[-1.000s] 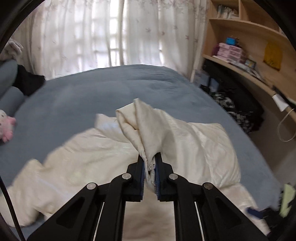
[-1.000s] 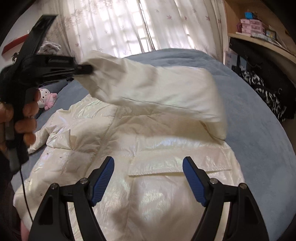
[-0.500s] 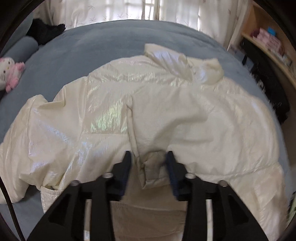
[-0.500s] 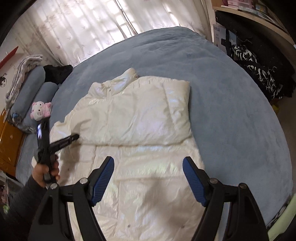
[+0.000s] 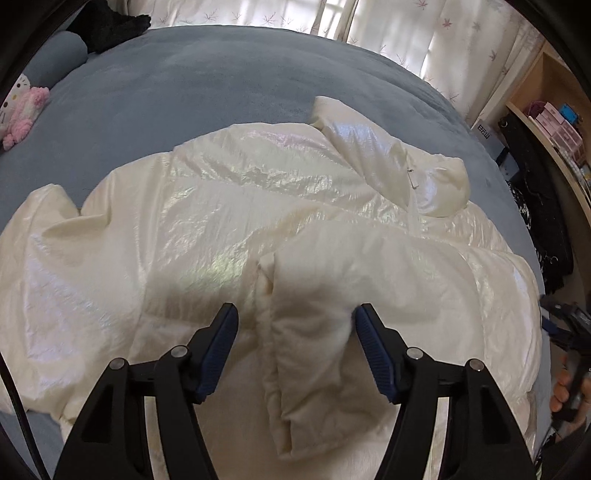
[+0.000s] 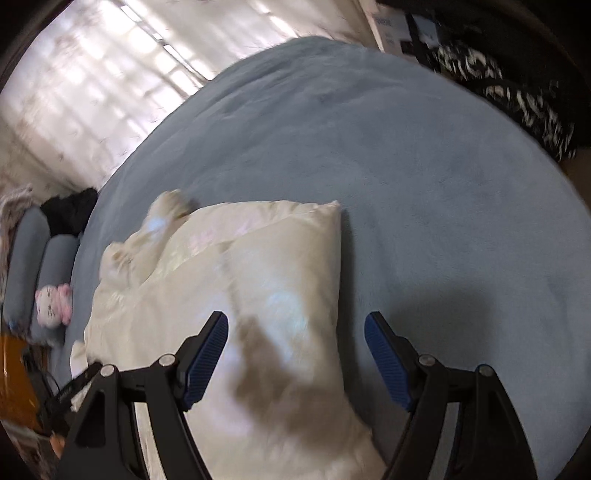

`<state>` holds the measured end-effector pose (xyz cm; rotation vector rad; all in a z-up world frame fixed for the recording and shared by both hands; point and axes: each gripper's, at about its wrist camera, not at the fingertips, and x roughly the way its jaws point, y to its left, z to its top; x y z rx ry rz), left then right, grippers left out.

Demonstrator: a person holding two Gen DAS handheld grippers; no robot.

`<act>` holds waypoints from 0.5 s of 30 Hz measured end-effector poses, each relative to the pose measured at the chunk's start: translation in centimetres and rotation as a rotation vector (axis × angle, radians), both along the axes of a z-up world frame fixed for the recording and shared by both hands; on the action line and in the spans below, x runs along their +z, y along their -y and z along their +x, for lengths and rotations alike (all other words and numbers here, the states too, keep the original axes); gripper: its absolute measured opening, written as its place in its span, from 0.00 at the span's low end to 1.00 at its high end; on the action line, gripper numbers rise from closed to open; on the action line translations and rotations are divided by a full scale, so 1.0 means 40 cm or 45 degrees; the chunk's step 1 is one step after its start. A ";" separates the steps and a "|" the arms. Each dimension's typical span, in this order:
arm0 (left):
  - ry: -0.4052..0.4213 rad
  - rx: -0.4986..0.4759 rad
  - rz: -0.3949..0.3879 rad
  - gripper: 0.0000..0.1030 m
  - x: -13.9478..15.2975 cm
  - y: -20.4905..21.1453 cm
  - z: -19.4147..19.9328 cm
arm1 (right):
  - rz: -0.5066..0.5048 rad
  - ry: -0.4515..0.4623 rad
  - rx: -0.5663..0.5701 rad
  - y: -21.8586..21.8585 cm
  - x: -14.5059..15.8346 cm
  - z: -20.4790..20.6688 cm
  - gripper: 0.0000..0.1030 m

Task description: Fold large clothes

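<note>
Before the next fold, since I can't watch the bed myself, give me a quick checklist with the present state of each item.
1. Left gripper has let go of the sleeve: ok, its jaws have just been opening; cuff lies between them, unpinched.
2. Sleeve folded across the jacket: ok.
3. Right gripper open and empty: ok.
4. Other sleeve folded in: not ok, it still juts out.
5. Jacket fully on the bed: cannot tell; hem is hidden.

- bed (image 5: pixel 229 85), blue cover
- plush (image 5: pixel 22 107), pink and white, at nine o'clock
- curtains (image 5: pixel 399 33), twelve o'clock
- shelves (image 5: pixel 554 110), two o'clock
- bolsters (image 6: pixel 37 258), beside plush
</note>
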<state>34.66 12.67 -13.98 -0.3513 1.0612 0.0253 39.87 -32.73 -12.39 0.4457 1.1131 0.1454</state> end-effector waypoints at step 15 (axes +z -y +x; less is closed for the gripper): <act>0.069 -0.105 0.284 0.15 -0.015 0.097 0.022 | -0.318 0.079 -0.003 -0.072 -0.028 0.001 0.42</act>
